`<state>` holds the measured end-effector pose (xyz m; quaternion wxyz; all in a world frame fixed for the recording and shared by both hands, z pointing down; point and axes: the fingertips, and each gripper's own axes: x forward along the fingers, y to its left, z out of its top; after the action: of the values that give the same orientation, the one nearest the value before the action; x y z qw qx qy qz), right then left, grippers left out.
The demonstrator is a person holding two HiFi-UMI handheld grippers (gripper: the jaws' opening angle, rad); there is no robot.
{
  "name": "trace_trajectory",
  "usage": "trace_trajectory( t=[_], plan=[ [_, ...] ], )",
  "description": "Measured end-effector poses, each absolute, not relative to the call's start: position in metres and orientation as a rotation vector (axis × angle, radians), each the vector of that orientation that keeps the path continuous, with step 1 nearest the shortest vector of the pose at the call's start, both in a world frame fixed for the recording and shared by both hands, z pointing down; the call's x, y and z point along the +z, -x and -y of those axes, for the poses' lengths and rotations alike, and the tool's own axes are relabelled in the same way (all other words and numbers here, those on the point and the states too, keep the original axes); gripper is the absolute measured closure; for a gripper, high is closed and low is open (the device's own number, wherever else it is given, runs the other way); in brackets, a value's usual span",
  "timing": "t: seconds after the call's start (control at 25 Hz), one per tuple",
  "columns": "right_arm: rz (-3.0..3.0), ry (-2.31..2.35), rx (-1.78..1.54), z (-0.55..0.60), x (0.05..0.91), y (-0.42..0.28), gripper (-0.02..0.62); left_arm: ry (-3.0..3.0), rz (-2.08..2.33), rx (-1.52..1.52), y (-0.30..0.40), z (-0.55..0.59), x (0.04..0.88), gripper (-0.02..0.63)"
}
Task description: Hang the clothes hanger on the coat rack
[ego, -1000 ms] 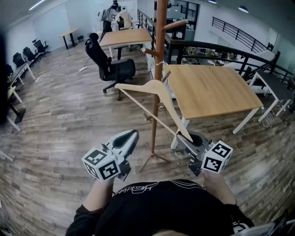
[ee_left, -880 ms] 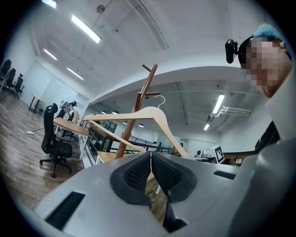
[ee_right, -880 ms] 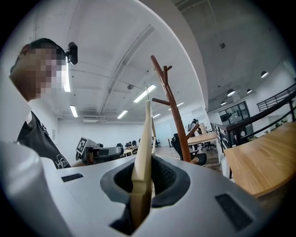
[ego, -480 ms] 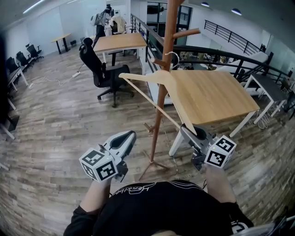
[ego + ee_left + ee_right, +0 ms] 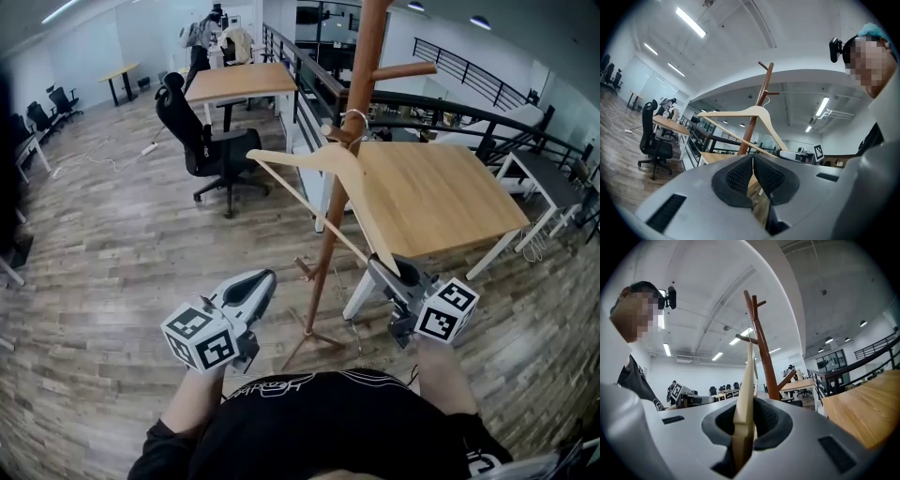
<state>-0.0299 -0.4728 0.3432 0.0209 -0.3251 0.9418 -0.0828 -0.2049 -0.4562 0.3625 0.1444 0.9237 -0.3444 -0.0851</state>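
Note:
A pale wooden hanger (image 5: 309, 159) is held up by one lower end, on which my right gripper (image 5: 386, 272) is shut. Its metal hook (image 5: 354, 117) sits right at the brown pole of the coat rack (image 5: 323, 272), beside a short side peg; I cannot tell whether it rests on the peg. In the right gripper view the hanger's arm (image 5: 746, 404) stands between the pads of the right gripper (image 5: 746, 416), with the rack (image 5: 764, 357) just behind. My left gripper (image 5: 258, 281) is shut and empty, lower left of the rack. The left gripper (image 5: 753, 157) faces the hanger (image 5: 759, 112).
A wooden table (image 5: 441, 187) stands just right of the rack. A black office chair (image 5: 202, 141) and another table (image 5: 244, 82) are at the back left. A dark railing (image 5: 487, 103) runs behind. The rack's splayed feet (image 5: 314, 337) are near the person's body.
Both grippers have moved forward toward the rack. The hanger has gone with the right gripper, and its hook has moved in close to the pole by the short peg.

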Motion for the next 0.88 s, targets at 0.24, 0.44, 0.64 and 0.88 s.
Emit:
trace_trajectory(
  t=[0.24, 0.44, 0.64, 0.88],
  plan=[
    [-2.922, 1.025, -0.279, 0.483, 0.356, 0.032, 0.531, -2.651, 0.982, -0.229, 0.209, 0.468, 0.371, 0.592],
    [-2.91, 1.028, -0.307, 0.488, 0.366, 0.032, 0.529, -2.638, 0.974, -0.217, 0.21, 0.474, 0.379, 0.592],
    [-2.913, 1.027, -0.327, 0.49, 0.375, 0.033, 0.529, -2.625, 0.971, -0.189, 0.21, 0.477, 0.387, 0.592],
    [-2.919, 1.035, -0.321, 0.494, 0.384, 0.034, 0.529, -2.614, 0.981, -0.169, 0.21, 0.479, 0.392, 0.592]
  ],
)
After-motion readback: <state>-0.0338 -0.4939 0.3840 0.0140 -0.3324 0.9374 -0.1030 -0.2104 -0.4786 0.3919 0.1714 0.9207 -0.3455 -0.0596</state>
